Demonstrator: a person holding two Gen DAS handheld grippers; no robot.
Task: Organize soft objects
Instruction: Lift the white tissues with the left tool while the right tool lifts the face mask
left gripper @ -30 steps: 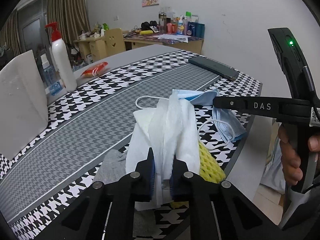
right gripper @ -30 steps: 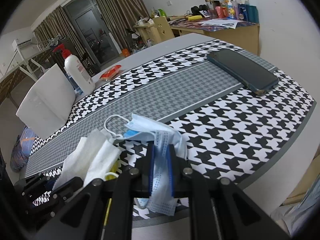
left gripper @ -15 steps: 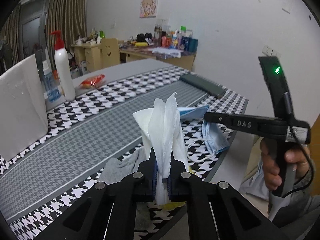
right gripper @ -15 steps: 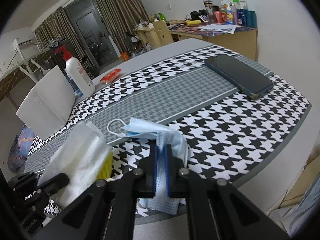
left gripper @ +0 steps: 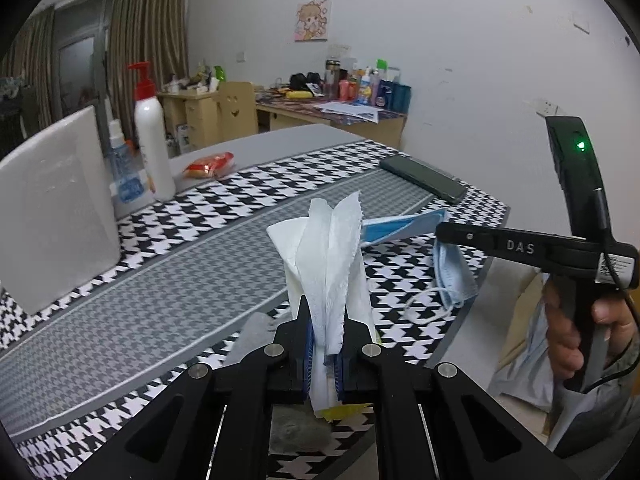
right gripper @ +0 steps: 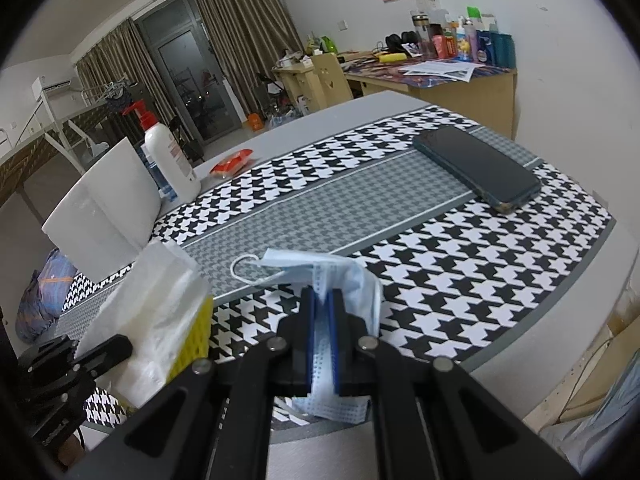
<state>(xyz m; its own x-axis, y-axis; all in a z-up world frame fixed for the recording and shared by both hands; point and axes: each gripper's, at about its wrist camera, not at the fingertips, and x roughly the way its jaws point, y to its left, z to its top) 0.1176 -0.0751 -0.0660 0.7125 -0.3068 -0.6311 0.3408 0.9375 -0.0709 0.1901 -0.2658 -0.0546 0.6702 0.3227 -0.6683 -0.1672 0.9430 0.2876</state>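
My left gripper (left gripper: 325,354) is shut on a white paper tissue (left gripper: 328,256) and holds it upright above the table's near edge; a yellow sponge (left gripper: 340,410) shows just under it. In the right wrist view the tissue (right gripper: 148,312) and the yellow sponge (right gripper: 196,336) sit together at the left gripper (right gripper: 100,360). My right gripper (right gripper: 322,338) is shut on a blue face mask (right gripper: 340,276), lifted off the table. The mask (left gripper: 448,264) hangs from the right gripper (left gripper: 444,232) in the left wrist view. A grey cloth (left gripper: 256,332) lies under my left gripper.
A houndstooth mat (right gripper: 460,248) covers the grey table. A dark phone (right gripper: 476,168) lies at the far right. A white pump bottle (left gripper: 150,136), a small spray bottle (left gripper: 120,164), a white box (left gripper: 52,208) and a red packet (left gripper: 210,164) stand at the left and back.
Both grippers have lifted: the tissue with the sponge and the mask have risen off the mat. The right gripper has moved away to the right of the left one.
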